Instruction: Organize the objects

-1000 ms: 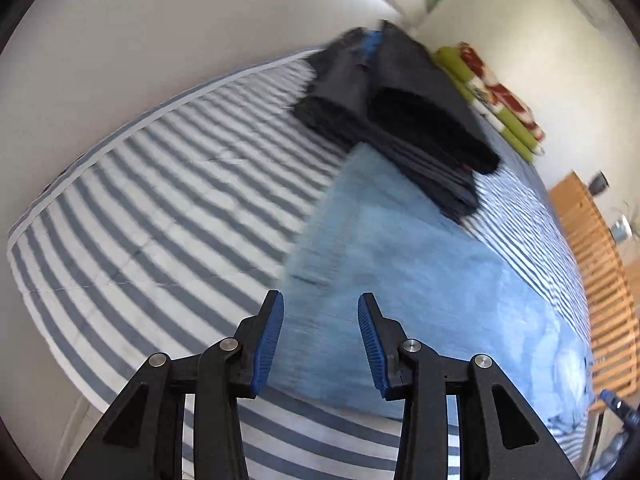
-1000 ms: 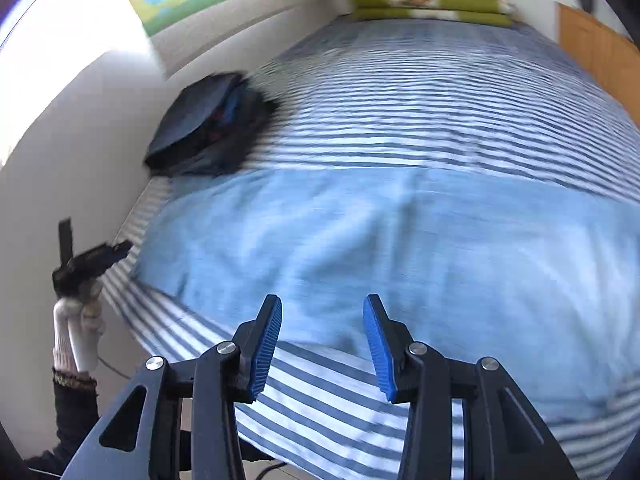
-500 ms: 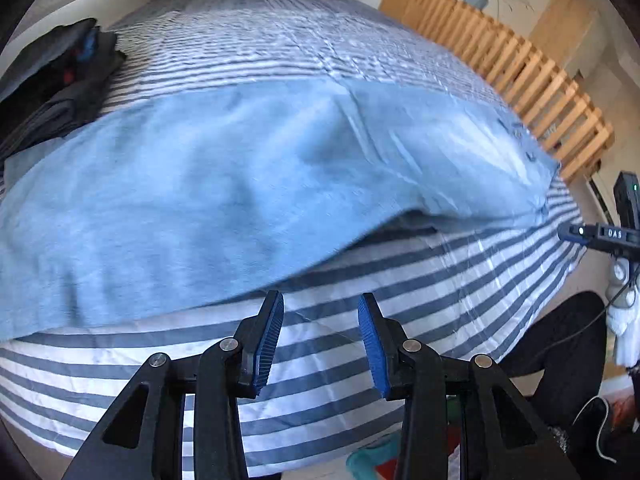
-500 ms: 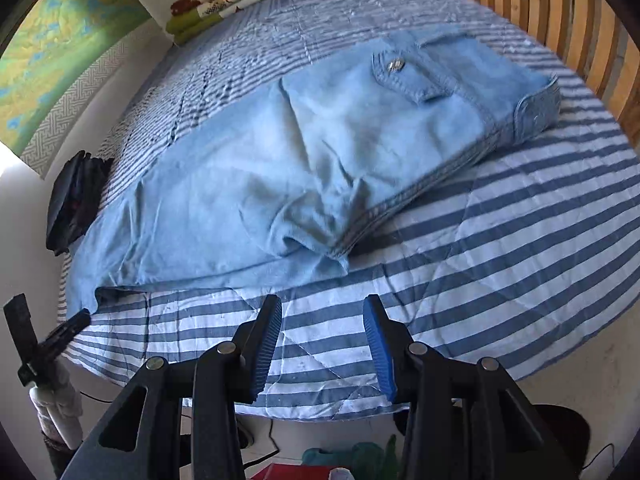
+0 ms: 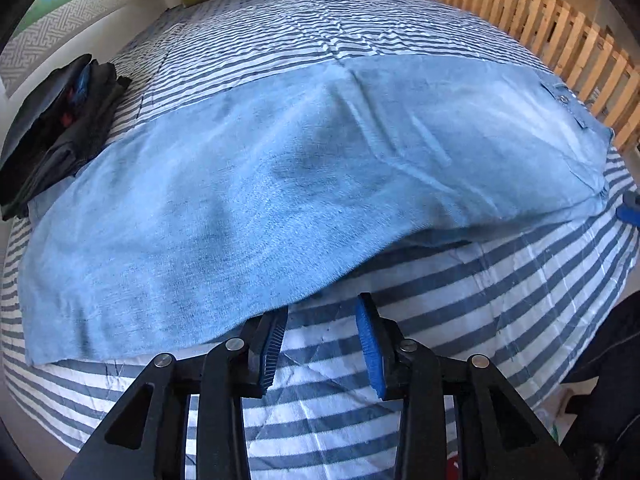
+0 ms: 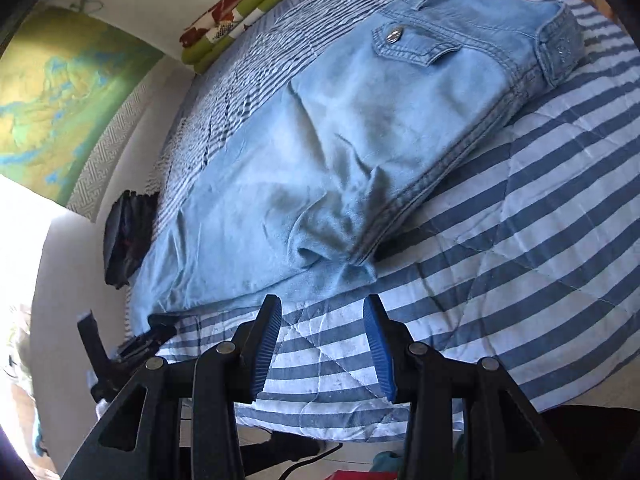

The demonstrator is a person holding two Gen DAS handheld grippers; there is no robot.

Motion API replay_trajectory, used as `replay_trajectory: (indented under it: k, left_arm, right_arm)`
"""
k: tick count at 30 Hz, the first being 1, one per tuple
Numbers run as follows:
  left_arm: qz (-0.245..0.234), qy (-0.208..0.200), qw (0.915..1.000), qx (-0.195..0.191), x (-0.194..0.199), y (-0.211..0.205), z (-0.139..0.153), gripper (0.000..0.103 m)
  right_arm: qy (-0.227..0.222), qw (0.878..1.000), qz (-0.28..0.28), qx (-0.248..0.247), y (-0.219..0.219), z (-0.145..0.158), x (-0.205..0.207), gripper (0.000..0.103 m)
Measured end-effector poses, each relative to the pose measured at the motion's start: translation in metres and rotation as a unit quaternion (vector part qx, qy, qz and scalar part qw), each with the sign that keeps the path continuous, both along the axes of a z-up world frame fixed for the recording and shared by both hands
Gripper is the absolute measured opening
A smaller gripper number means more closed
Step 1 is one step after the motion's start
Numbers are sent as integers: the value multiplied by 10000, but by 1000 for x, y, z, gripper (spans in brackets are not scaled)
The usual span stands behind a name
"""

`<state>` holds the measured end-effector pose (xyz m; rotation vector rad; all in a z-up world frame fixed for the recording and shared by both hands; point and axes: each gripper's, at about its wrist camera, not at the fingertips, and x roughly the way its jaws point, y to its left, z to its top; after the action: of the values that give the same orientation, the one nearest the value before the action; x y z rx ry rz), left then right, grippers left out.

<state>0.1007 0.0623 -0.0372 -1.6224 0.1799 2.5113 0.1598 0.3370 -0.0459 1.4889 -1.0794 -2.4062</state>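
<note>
Our left gripper (image 5: 322,344) is closing with nothing between its jaws, at the low edge of the light blue jeans (image 5: 300,184) on the striped bed cover (image 5: 480,304). Our right gripper (image 6: 320,344) is open just below the jeans. Only the right view shows the buttoned pocket (image 6: 412,46) at upper right.

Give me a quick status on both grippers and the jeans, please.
Left gripper closing, nothing between its jaws; right gripper open, empty. Light blue denim jeans folded lengthwise across striped bedspread, ungripped. Dark folded clothes at far end, clear.
</note>
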Motion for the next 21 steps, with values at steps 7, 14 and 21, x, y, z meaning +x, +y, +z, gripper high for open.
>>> replay_trajectory:
  k: [7,14,21]
  left_arm:
    - [-997,-107,9836,1502,36,89,47,38]
    - [-1489,-724,9497,2657,-8,231,30,38]
    - [-1017,-1131,9432,2953,-35,261,-10,38]
  right_arm:
    - [-3,9866,-1624,188,108,10,1,45]
    - [-79,9775,-2081,-341,178,-11,-35,50]
    - [-40,9783,-1970,-647,180,-25,-60,53]
